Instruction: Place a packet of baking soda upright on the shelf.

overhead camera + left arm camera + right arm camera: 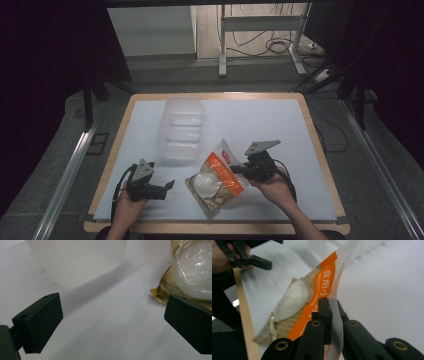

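Observation:
A clear and orange food bag [218, 177] with white contents lies near the table's front middle. My right gripper [236, 169] is shut on the bag's right edge, and in the right gripper view the jaws pinch the bag [312, 300] at my right gripper [331, 305]. My left gripper [169, 185] rests on the white sheet left of the bag, open, with nothing between its jaws. In the left gripper view the bag [192, 272] lies just past the right jaw of my left gripper [112, 320], and a translucent plastic container [77, 260] stands ahead.
The translucent container [181, 129] stands at the table's middle left, behind the bag. A white sheet [270, 125] covers the wooden table [310, 115]. Beyond the far edge are a metal stand [260, 30] and cables on the floor.

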A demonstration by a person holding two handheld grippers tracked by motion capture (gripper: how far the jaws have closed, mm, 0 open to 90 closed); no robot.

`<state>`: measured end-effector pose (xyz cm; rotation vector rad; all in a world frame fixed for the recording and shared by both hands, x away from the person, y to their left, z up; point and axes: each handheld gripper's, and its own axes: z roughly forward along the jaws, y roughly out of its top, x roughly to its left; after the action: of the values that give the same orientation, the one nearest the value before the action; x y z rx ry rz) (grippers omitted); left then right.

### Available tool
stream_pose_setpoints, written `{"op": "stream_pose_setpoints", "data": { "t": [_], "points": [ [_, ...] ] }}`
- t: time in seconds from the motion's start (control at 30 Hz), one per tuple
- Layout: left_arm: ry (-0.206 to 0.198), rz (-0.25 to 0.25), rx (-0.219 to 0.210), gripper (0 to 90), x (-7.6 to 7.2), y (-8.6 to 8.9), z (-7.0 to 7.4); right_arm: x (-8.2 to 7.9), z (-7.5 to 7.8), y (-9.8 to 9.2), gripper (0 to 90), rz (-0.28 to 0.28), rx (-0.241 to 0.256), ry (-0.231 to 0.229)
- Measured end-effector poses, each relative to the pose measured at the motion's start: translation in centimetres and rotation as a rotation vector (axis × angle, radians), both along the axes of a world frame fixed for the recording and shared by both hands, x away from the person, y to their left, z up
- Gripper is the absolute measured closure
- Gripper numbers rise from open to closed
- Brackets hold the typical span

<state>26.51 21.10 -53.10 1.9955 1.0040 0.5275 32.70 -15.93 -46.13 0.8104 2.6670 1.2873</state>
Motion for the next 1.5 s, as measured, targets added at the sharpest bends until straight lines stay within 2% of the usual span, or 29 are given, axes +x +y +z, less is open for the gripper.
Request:
{"op": "stream_pose_setpoints", "data": {
  "t": [0.2, 0.33, 0.53, 0.57, 0.63, 0.77, 0.87, 1.0, 1.17, 1.5],
  "points": [
    [0.000, -0.003, -0.001, 2.0, 0.0, 0.0, 0.0, -0.2, 1.5, 1.0, 89.3, 0.032, 0.019, -0.013],
    [0.000, -0.001, -0.007, 2.0, 0.0, 0.0, 0.0, -0.5, 3.1, 2.0, 89.4, 0.067, 0.014, -0.048],
    [-0.001, -0.003, -0.006, 1.9, 0.0, 0.0, 0.0, -0.7, 4.5, 2.7, 89.4, 0.085, -0.006, -0.090],
    [-0.001, -0.003, -0.005, 1.9, 0.0, 0.0, 0.0, -0.8, 5.2, 2.9, 89.4, 0.089, -0.019, -0.110],
    [0.000, -0.003, -0.005, 1.9, 0.1, 0.0, 0.0, -0.8, 5.4, 2.9, 89.4, 0.086, -0.022, -0.115],
    [0.002, -0.003, -0.008, 1.9, 0.0, 0.0, 0.0, -0.5, 6.6, 2.9, 89.5, 0.077, -0.051, -0.156],
    [0.000, -0.003, -0.007, 1.9, 0.1, 0.0, 0.0, 0.3, 7.5, 2.6, 89.5, 0.053, -0.073, -0.187],
    [0.000, -0.004, -0.003, 1.9, 0.1, 0.0, 0.0, 1.3, 8.2, 2.0, 89.5, 0.024, -0.077, -0.209],
    [0.001, -0.003, -0.005, 1.9, 0.1, 0.0, 0.0, 2.1, 9.0, 1.7, 89.4, 0.018, -0.083, -0.226],
    [0.000, -0.004, -0.005, 1.9, 0.1, 0.0, 0.0, 3.5, 10.3, 2.7, 89.5, 0.020, -0.090, -0.263]
  ]
}}
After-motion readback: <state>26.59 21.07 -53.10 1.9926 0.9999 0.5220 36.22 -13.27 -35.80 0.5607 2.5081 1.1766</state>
